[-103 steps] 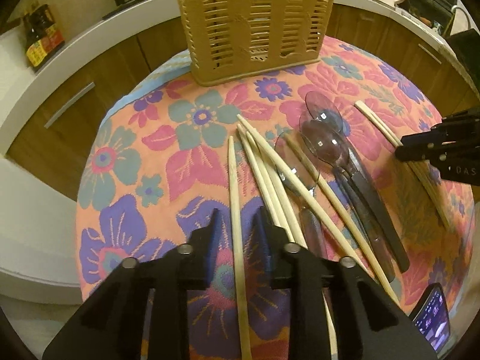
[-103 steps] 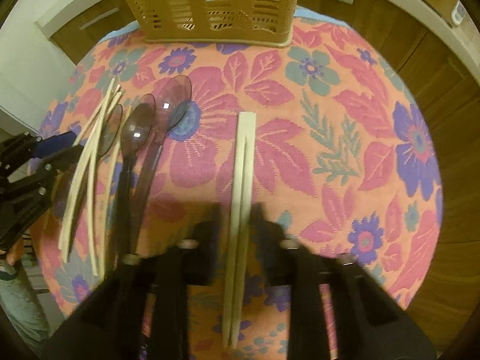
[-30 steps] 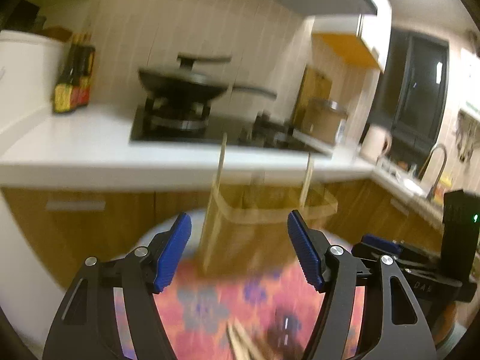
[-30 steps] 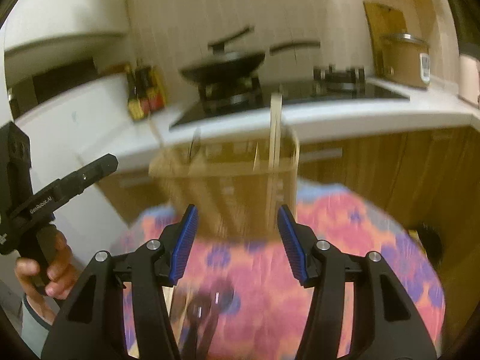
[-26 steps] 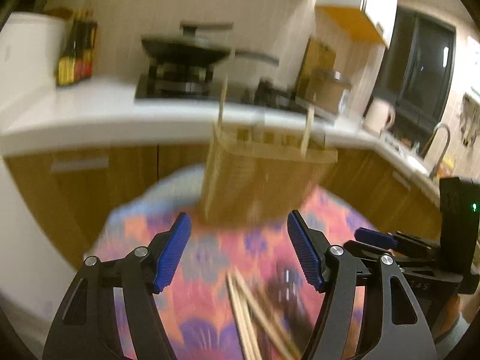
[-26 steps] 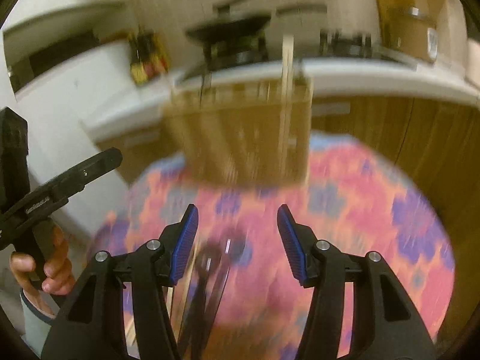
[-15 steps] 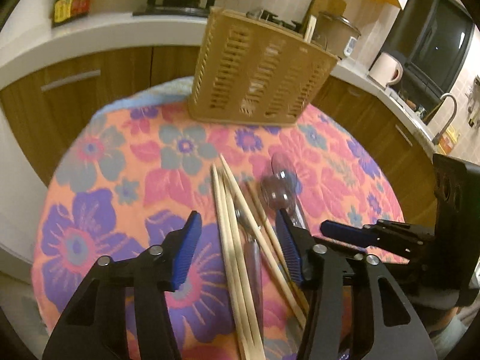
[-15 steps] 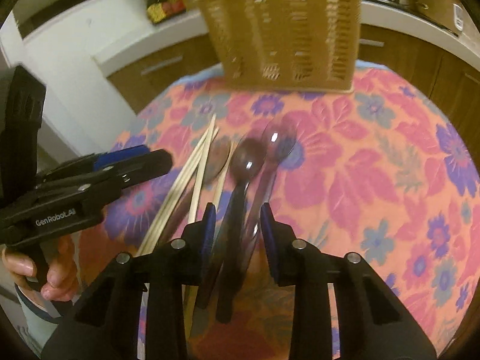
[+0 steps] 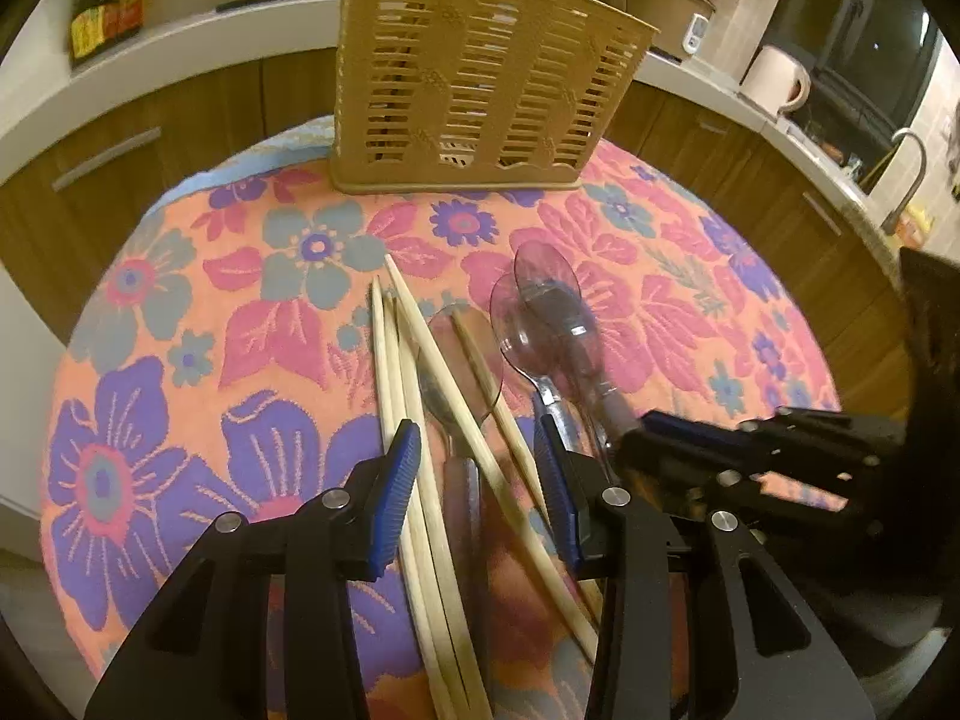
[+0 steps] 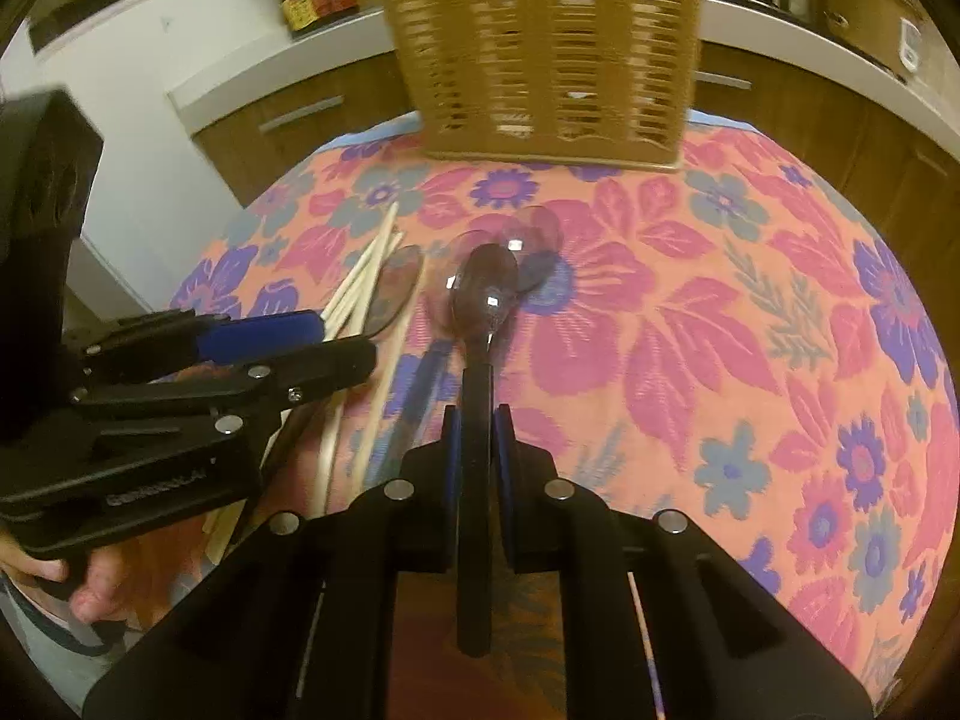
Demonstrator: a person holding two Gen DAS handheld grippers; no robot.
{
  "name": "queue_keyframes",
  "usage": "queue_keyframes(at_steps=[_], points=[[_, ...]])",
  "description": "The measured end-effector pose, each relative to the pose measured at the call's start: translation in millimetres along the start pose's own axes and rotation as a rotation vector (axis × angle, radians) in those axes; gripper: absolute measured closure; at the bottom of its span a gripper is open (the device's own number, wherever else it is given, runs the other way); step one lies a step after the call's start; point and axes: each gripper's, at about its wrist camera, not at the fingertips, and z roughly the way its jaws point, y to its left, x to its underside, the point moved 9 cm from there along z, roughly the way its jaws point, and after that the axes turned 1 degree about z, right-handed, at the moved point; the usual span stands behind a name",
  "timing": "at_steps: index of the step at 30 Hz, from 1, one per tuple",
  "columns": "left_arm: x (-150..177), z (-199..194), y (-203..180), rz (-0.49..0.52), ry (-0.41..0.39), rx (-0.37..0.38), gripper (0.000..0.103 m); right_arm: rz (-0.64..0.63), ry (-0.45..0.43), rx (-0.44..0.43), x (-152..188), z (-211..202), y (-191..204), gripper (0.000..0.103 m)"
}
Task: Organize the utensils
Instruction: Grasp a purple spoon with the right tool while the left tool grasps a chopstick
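1. My right gripper has its blue pads pinched on the dark handle of a smoky plastic spoon; the bowl points away from me toward the basket, and it looks slightly raised above the cloth, though I cannot say for sure.
2. From the left wrist view that same gripper reaches in from the right, its tips at the handles of the spoons.
3. My left gripper has its fingers set wide, nothing between the pads, hovering low over the bundle of chopsticks and a clear spoon lying among them.
4. Two chopsticks lie side by side at the left of the pile; another crosses diagonally over the clear spoon's bowl.
5. Two more transparent spoons sit overlapped just right of the chopsticks, bowls toward the basket.
6. The tan slotted utensil basket stands upright at the far edge of the flowered tablecloth, well apart from the pile.
7. From the right wrist view the left gripper comes in from the left, above the chopsticks, and a bare hand grips its handle.
8. Behind the table I see a white counter with dark sauce bottles.
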Motion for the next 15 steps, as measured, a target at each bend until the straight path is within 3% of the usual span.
queue_keyframes(at_steps=[6, 10, 11, 15], points=[[-1, 5, -5, 0.043, 0.017, -0.088, 0.067, 0.041, -0.02, 0.007, -5, -11, -20, 0.095], [-2, 5, -1, 0.075, 0.012, -0.178, 0.089, 0.061, -0.029, 0.012, -7, -16, -31, 0.094], [-2, 5, -1, 0.069, 0.015, -0.163, 0.095, 0.063, -0.032, 0.015, -6, -18, -34, 0.094], [-4, 1, 1, 0.003, -0.002, -0.075, 0.099, 0.091, -0.032, 0.013, -5, -21, -47, 0.094]])
